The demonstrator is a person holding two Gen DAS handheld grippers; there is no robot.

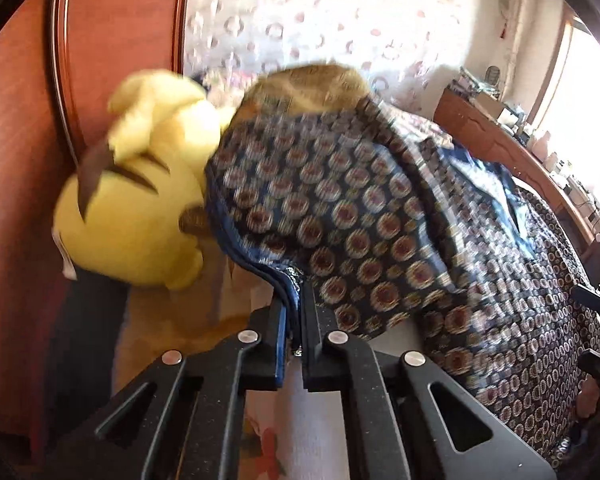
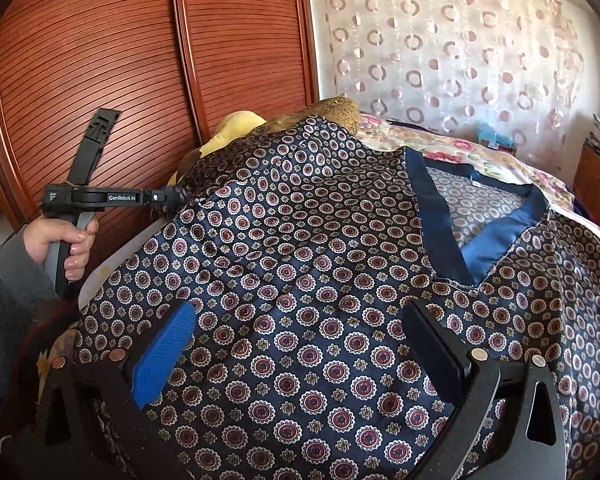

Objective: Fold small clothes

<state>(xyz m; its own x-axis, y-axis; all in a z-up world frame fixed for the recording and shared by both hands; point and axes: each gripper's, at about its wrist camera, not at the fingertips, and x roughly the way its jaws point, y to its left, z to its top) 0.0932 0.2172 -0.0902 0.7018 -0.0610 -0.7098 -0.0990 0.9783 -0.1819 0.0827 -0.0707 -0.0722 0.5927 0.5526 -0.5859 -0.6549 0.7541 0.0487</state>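
We see the patterned shirt [image 1: 364,216] smeared by motion blur in the left wrist view, its rings unsharp. Behind the shirt, the yellow plush toy [image 1: 140,200] is partly hidden and equally blurred. In the right wrist view the shirt's lower hem runs off the bottom edge, and it hides the bed [image 2: 460,148] beneath

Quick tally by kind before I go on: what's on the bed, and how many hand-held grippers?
Patterned navy garment: 1
Yellow plush toy: 1
Hand-held grippers: 2 (left hand-held gripper, right hand-held gripper)
Total: 4
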